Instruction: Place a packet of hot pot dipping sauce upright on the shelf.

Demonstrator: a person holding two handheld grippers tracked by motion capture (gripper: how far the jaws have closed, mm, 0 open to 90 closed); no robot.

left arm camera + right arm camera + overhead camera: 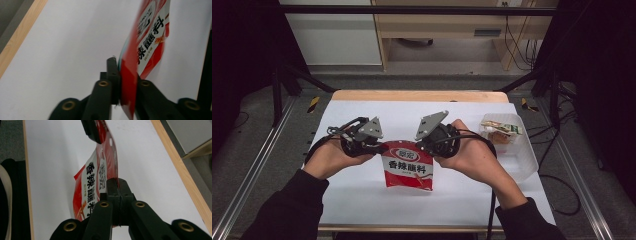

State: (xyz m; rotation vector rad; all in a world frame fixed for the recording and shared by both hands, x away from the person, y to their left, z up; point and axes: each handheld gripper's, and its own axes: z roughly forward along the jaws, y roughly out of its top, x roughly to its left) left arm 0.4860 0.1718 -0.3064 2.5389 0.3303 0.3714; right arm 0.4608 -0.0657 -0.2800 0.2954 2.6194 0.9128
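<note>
The left gripper (371, 146) and the right gripper (428, 145) each pinch a top corner of the red sauce packet (408, 171), both clamped tight on it. The packet hangs above the middle of the white table (362, 200). It looks like the person is about to tear it open, so the next move probably needs the two hands to pull apart. There is bare table all around, and the clear tray (524, 160) with small packets sits off to the right, near the table edge

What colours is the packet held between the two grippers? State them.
The packet is red with a white panel bearing dark characters, clearest in the high view.
</note>
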